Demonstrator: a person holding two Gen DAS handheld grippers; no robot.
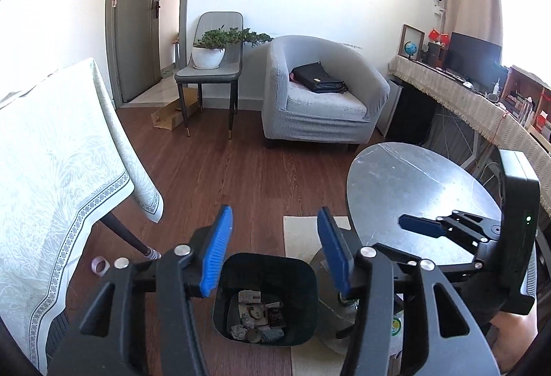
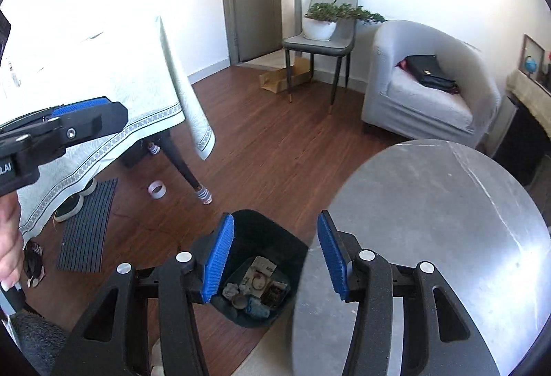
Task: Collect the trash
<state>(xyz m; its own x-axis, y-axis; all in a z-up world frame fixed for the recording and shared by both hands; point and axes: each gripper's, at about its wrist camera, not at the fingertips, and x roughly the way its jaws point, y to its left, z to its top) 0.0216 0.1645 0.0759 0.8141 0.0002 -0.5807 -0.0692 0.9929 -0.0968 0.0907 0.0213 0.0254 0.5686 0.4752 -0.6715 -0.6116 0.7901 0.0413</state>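
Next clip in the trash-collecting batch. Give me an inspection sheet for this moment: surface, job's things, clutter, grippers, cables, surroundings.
Surface: dark wood floor; round grey table, top bare.
Job's things: black trash bin on the floor beside the round table, holding crumpled paper and small cartons.
Clutter: tape roll on the floor near a leg of the cloth-covered table; flattened cardboard under the grey chair; striped mat.
Grippers: left hand-held gripper open, nothing between its fingers; right hand-held gripper open, also free.
Cables: nothing seen clearly.
Surroundings: grey armchair with a black bag; potted plant on the chair; door; monitor on a side desk.
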